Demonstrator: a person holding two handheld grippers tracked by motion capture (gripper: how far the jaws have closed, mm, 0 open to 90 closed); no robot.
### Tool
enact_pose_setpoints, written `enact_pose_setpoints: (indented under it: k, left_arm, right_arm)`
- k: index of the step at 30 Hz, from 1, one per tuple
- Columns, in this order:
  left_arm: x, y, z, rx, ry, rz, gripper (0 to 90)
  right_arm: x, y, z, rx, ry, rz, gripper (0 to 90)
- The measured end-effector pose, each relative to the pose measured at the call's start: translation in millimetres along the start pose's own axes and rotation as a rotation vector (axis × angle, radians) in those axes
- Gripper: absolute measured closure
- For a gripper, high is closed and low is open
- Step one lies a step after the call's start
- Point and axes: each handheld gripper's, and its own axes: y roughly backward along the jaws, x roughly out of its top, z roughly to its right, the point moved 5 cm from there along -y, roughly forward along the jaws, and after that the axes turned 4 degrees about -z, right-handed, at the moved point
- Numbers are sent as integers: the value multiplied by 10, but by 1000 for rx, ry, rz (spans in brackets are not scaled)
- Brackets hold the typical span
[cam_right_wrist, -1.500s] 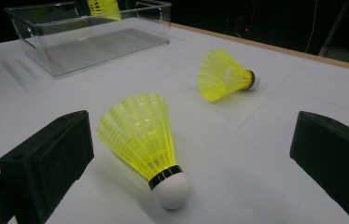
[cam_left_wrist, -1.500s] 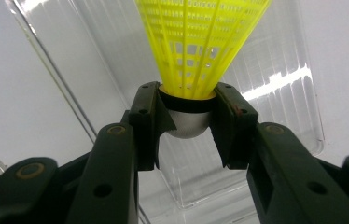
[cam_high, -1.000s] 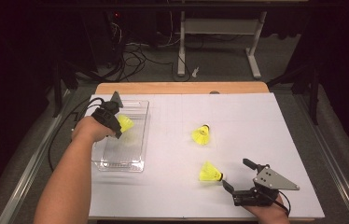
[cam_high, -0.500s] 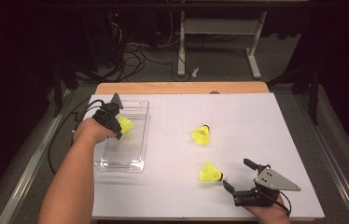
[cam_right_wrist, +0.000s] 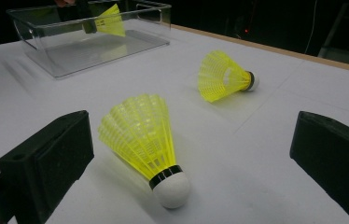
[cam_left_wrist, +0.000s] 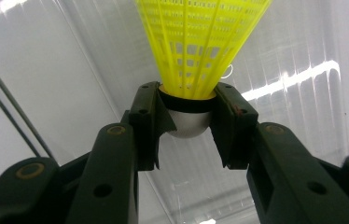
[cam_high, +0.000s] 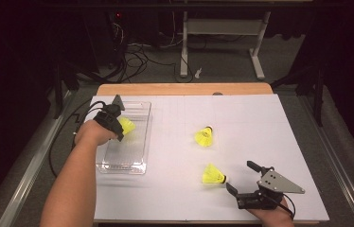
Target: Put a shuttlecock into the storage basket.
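Left gripper view: left tool point(cam_left_wrist: 189, 123) clamps yellow plastic shuttlecock point(cam_left_wrist: 200, 46) by its white cork, above clear plastic tray point(cam_high: 137, 165).
Right tool point(cam_high: 244, 178) gapes open just beside second yellow shuttlecock point(cam_high: 213, 174) lying on white table point(cam_high: 260, 123).

A lab: dark room, white-topped table point(cam_high: 260, 118), floor cables point(cam_high: 137, 56), desk frame point(cam_high: 220, 38) behind

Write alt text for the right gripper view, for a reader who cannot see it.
A yellow shuttlecock lies on its side on the white table between the open jaws of the right gripper, white cork toward the camera. A second yellow shuttlecock lies farther back. At the rear left, a third shuttlecock is held over a clear plastic box.
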Motion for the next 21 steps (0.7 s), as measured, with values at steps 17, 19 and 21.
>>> enact_pose_setpoints:
  k: [17,19,21]
  left_arm:
    - [-75,138,130,-40,-76,29,435]
    - [-105,155,171,-47,-89,30,426]
    - [-139,189,200,-35,-102,25,414]
  right_arm:
    - [9,-6,-13,7,4,5,2]
    - [12,-4,-13,7,4,6,3]
    - [14,-5,-15,9,7,6,2]
